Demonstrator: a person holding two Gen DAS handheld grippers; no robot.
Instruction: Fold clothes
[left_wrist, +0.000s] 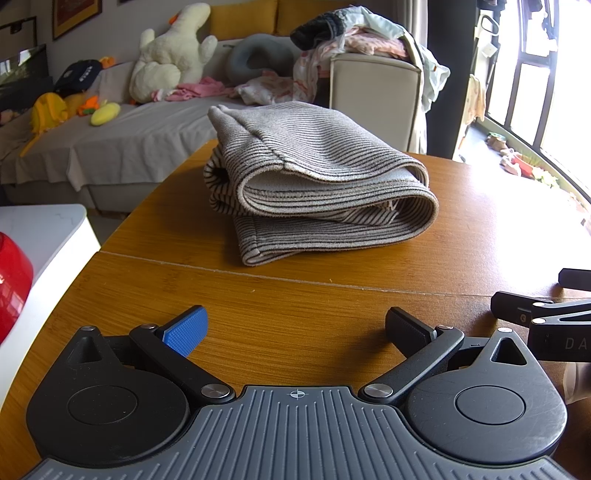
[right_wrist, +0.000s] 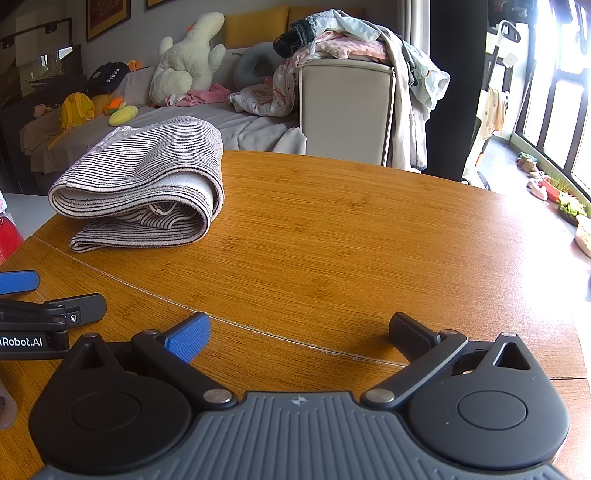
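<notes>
A striped grey garment (left_wrist: 314, 181) lies folded into a thick, loose bundle on the wooden desk (left_wrist: 332, 295), its rolled edges gaping open. Both grippers sit near the desk's front edge, well short of the garment: left gripper (left_wrist: 295, 330) and right gripper (right_wrist: 299, 332), jaws wide, holding nothing.
</notes>
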